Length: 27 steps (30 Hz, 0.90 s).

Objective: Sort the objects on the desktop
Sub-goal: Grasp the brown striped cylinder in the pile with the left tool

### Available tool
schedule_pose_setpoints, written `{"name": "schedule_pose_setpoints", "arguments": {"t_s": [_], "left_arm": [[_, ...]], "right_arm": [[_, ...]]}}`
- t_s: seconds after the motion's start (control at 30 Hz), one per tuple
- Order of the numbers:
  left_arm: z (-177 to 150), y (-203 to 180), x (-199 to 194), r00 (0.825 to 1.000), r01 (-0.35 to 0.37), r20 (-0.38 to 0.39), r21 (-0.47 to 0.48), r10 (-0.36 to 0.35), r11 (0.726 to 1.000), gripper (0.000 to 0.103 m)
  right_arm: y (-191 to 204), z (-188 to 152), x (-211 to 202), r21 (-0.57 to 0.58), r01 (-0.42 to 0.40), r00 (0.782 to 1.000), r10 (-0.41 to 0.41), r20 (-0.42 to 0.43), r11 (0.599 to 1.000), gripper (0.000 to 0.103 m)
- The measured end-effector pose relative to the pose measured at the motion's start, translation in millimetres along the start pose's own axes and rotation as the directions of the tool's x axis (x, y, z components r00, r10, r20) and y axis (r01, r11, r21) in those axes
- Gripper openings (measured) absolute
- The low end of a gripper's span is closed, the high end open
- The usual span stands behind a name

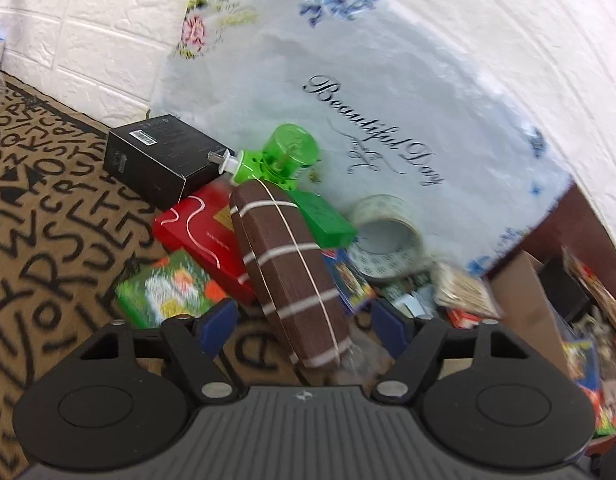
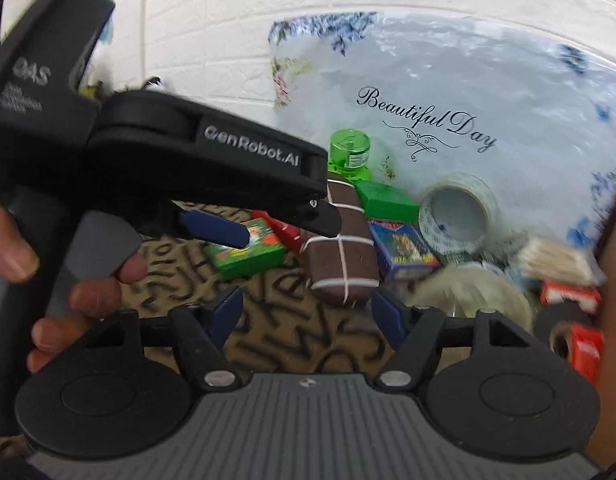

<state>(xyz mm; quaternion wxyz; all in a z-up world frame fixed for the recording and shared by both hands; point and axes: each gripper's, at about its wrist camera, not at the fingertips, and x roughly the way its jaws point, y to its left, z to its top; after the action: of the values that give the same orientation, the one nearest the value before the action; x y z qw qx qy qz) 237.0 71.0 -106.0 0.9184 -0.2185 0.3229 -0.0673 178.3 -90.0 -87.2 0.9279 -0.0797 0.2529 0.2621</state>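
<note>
A pile of desk objects lies in front of a white floral bag [image 1: 388, 92]. A long brown case with white stripes [image 1: 292, 276] leans on a red box [image 1: 200, 228]. Around it are a black box [image 1: 160, 156], a green bottle [image 1: 284, 152], a green patterned box [image 1: 168, 288] and a tape roll [image 1: 384, 236]. My left gripper [image 1: 304, 320] is open, its jaws either side of the brown case's near end. My right gripper [image 2: 306, 312] is open just short of the same case [image 2: 340, 248]. The left gripper [image 2: 268, 228] shows in the right wrist view, over the green patterned box [image 2: 248, 256].
The table has a tan cloth with black letters [image 1: 48, 216]. A white brick wall [image 1: 88, 40] stands behind. Small card boxes, red packets [image 2: 572, 296] and a tape roll [image 2: 456, 212] crowd the right. A cardboard box [image 1: 528, 300] stands at the far right.
</note>
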Motion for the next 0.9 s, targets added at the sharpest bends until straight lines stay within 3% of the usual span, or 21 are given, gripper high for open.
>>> {"name": "schedule_pose_setpoints", "arguments": {"t_s": [0.07, 0.17, 0.27, 0.37, 0.5, 0.73, 0.9], "left_arm": [[8.0, 6.6, 15.0, 1.000, -0.010, -0.024, -0.006, 0.010, 1.000, 0.061], [16.2, 16.9, 32.3, 0.999, -0.033, -0.042, -0.018, 0.032, 0.999, 0.061], [20.9, 22.7, 42.3, 0.999, -0.009, -0.046, -0.026, 0.008, 1.000, 0.061], [25.8, 22.9, 50.1, 0.999, 0.004, -0.054, -0.025, -0.005, 1.000, 0.061], [25.0, 21.3, 54.2, 0.998, 0.026, -0.065, -0.007, -0.026, 1.000, 0.057], [4.6, 6.8, 20.9, 0.996, 0.040, -0.080, -0.035, -0.043, 0.999, 0.056], [-38.7, -18.4, -24.2, 0.987, 0.080, -0.138, -0.017, -0.082, 0.997, 0.055]], "right_arm": [[-3.8, 3.7, 17.8, 0.014, 0.008, 1.000, -0.007, -0.012, 1.000, 0.069], [-1.3, 8.2, 37.6, -0.019, 0.029, 0.999, -0.029, -0.014, 0.999, 0.067], [3.8, 11.3, 51.7, -0.080, 0.073, 0.997, -0.073, -0.004, 0.994, 0.067], [0.1, 16.0, 73.2, -0.066, 0.131, 0.989, -0.135, -0.067, 0.989, 0.068], [-21.9, 16.2, 85.4, 0.079, 0.053, 0.993, -0.044, -0.113, 0.995, 0.065], [-11.6, 10.8, 37.4, 0.059, 0.013, 0.996, -0.008, -0.087, 0.998, 0.062], [-2.9, -11.8, -21.5, 0.049, -0.004, 0.992, 0.010, -0.127, 0.999, 0.062]]}}
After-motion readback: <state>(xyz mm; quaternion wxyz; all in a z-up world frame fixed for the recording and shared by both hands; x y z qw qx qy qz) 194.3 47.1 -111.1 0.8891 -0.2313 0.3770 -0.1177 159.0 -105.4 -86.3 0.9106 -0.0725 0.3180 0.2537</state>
